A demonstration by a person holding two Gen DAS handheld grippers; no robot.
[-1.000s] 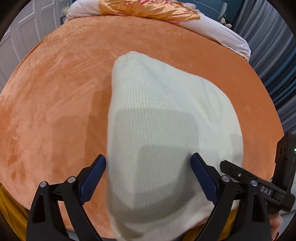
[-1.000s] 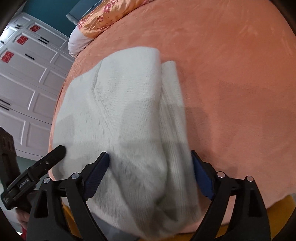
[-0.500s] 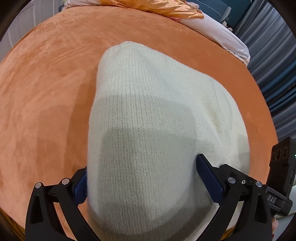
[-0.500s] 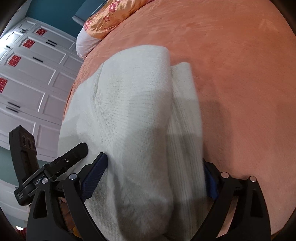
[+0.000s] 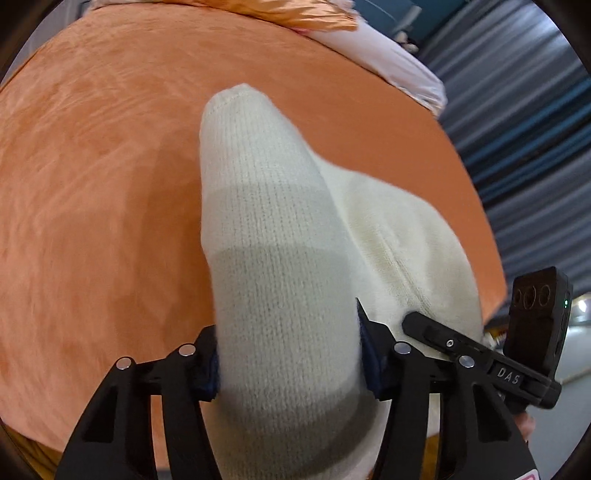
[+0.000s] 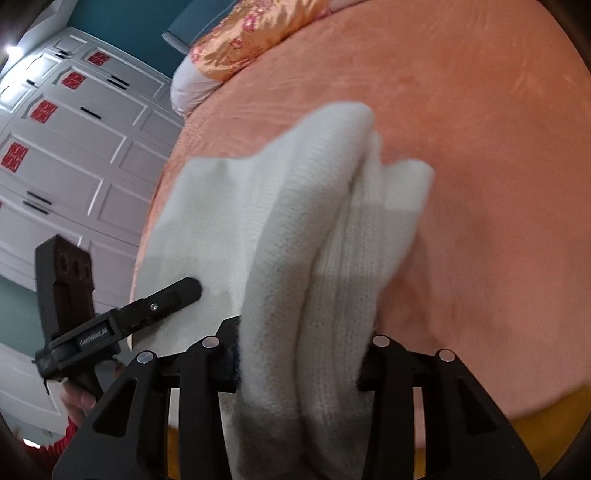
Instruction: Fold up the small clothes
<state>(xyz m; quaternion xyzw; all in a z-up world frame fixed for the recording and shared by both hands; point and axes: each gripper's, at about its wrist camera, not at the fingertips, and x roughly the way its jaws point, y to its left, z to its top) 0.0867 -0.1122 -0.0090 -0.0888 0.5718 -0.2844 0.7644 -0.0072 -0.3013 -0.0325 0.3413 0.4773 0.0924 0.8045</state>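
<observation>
A cream-white knit garment (image 5: 266,221) lies on the orange bed cover (image 5: 92,184), its near end gathered and lifted. My left gripper (image 5: 288,354) has its jaws closing on a bunched fold of it, and the cloth fills the gap and hides the pads. In the right wrist view the same garment (image 6: 295,192) is drawn into ridges. My right gripper (image 6: 299,354) is closing on its other near corner, with cloth pressed between the jaws. The two grippers sit side by side at the garment's near edge.
The orange bed cover (image 6: 480,147) spreads wide around the garment. An orange satin pillow (image 5: 295,14) and white bedding (image 5: 388,51) lie at the far end. Blue-grey curtains (image 5: 535,129) hang on the right, and white wardrobe doors (image 6: 55,147) stand on the left.
Both pairs of jaws went from wide apart to pinched on the cloth. The garment, flat before, is now bunched into narrow folds and raised at its near end.
</observation>
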